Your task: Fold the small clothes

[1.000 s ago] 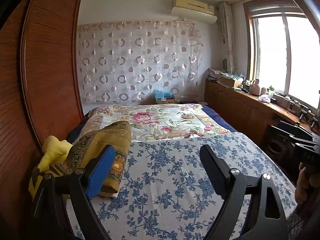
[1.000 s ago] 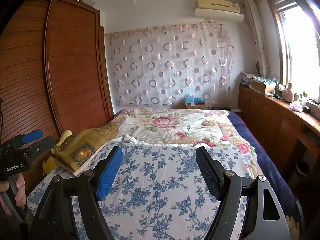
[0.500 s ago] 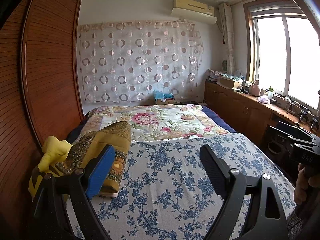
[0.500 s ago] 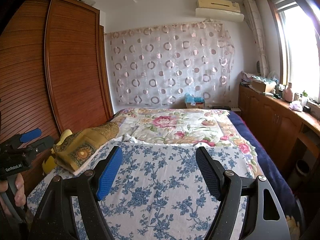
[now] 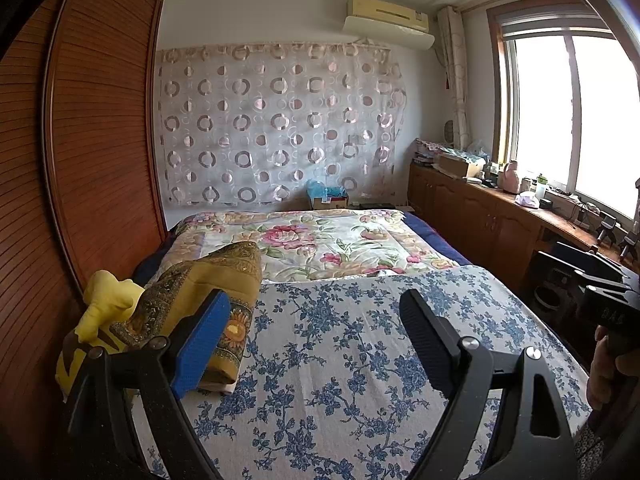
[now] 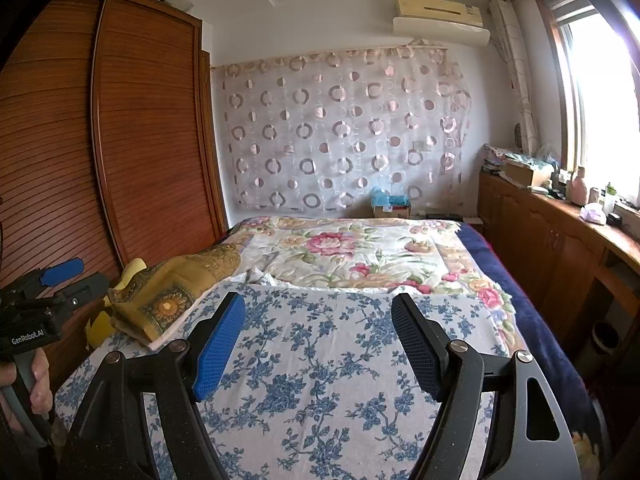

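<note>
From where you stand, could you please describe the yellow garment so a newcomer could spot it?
Find the wooden wardrobe left of the bed. At its foot, on the bed's edge, lies the yellow garment, plain bright yellow, tucked behind the patterned mustard cloth.

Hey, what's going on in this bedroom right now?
A person holds a claw in each hand over a bed with a blue floral sheet. The left claw and right claw are both open and empty, touching nothing. Folding hasn't started: a mustard patterned cloth lies bunched at the bed's left edge by the wardrobe, with a yellow garment beside it.
</note>
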`<action>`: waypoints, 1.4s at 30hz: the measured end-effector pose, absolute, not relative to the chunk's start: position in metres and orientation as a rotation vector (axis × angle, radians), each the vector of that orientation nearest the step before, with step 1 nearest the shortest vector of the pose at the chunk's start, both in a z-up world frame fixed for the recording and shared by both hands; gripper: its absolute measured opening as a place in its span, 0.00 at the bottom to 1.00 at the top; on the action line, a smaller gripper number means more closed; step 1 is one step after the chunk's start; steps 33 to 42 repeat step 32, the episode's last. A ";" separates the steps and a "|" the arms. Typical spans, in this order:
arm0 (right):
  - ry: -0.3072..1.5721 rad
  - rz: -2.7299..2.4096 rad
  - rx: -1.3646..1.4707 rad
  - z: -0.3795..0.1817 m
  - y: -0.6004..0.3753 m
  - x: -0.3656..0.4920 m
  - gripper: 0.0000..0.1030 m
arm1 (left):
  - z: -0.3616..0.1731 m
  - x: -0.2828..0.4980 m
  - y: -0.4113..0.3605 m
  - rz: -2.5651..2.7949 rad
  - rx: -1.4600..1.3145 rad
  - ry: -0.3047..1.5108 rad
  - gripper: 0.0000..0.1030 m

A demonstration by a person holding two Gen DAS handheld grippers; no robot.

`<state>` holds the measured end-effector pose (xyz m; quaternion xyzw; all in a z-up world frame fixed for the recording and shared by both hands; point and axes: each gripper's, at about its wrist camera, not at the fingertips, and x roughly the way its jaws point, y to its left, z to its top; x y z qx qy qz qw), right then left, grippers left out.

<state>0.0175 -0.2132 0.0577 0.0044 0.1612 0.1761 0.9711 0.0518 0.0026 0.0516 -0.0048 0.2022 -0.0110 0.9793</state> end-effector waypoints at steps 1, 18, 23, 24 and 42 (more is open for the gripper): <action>0.325 0.356 0.009 0.058 -0.214 0.018 0.75 | 0.052 0.052 0.003 -0.023 -0.010 0.407 0.85; 0.319 0.356 0.012 0.057 -0.218 0.020 0.75 | 0.052 0.051 0.003 -0.022 -0.011 0.406 0.85; 0.320 0.356 0.012 0.057 -0.218 0.020 0.75 | 0.051 0.051 0.003 -0.022 -0.010 0.405 0.85; 0.319 0.356 0.012 0.057 -0.218 0.020 0.75 | 0.051 0.051 0.003 -0.022 -0.010 0.406 0.85; 0.321 0.356 0.013 0.057 -0.218 0.021 0.75 | 0.051 0.051 0.003 -0.021 -0.011 0.405 0.85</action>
